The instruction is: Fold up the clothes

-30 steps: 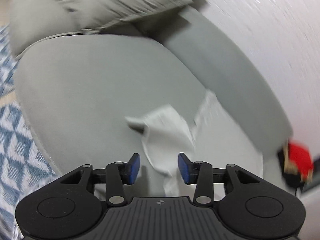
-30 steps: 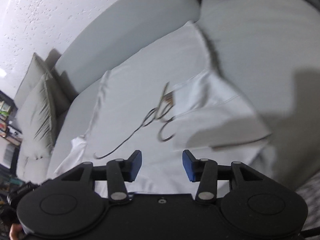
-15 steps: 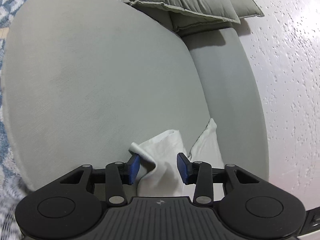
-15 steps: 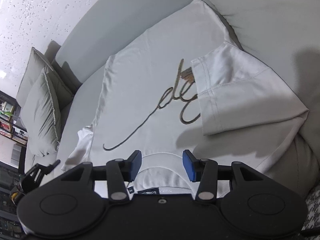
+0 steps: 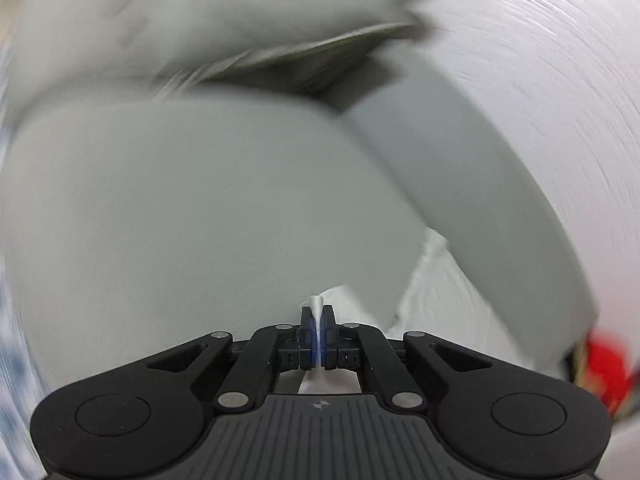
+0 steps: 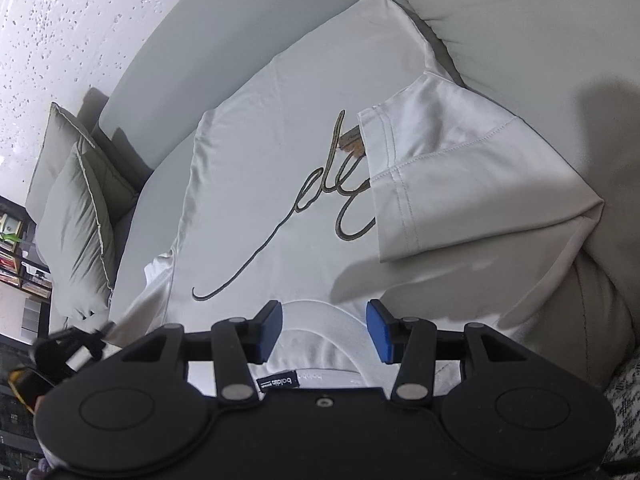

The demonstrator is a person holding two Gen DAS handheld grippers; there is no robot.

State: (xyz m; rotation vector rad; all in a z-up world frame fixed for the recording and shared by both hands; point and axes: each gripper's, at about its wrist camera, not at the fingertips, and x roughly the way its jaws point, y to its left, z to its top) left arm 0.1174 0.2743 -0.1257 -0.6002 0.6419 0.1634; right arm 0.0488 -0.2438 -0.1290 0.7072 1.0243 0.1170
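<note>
on the grey sofa (image 6: pixel 248 32) lies a white t-shirt (image 6: pixel 280 152), spread flat with one sleeve (image 6: pixel 460 184) folded in over its cursive print. left gripper (image 5: pixel 319 322): its fingers have just closed and now pinch a fold of the shirt's other sleeve (image 5: pixel 344 300). right gripper (image 6: pixel 324 326): fingers spread apart above the collar (image 6: pixel 320 320), gripping nothing.

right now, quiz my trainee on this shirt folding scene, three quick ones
1. True or false: the left tool is shut on white fabric.
2. Which sleeve of the white t-shirt is already folded over the chest: the one nearer the pillows, or the far one?
3. What lies between the right tool pads: A) the collar, B) a pillow, C) a hanger?

Key: 1 true. 2 the far one. 3 A, the collar, not gripped.
</note>
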